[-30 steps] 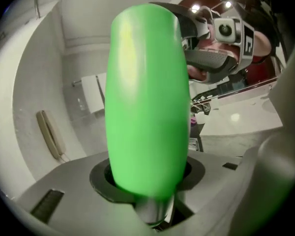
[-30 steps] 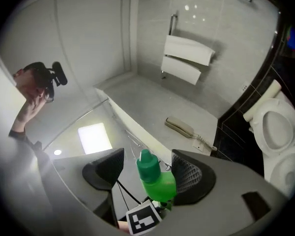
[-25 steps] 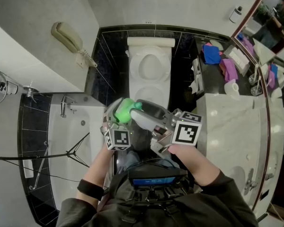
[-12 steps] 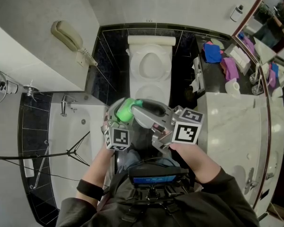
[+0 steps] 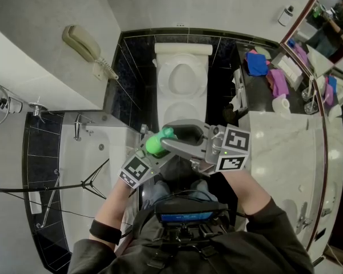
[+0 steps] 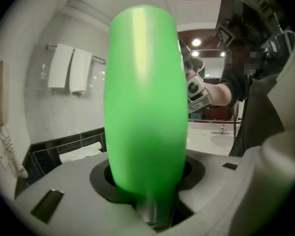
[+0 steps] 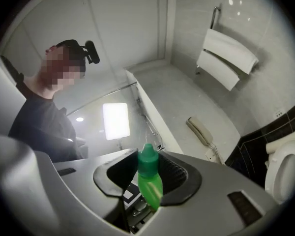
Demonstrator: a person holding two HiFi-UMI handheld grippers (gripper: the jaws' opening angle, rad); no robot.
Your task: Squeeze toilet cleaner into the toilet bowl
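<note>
A green toilet cleaner bottle hangs in front of my chest, its cap pointing right. My left gripper is shut on the bottle's body, which fills the left gripper view. My right gripper comes in from the right. Its jaws have just been closing, and the green cap now sits between the dark pads, gripped. The white toilet stands farther ahead with its lid up and bowl open; it also shows at the edge of the right gripper view.
A bathtub lies to the left, with a wall phone above it. A marble vanity counter runs along the right, with cloths and a mirror beyond it. Black tiles surround the toilet.
The left gripper has swung right and rolled, carrying the bottle with it. The right gripper has rolled too, and its jaws have closed round the cap.
</note>
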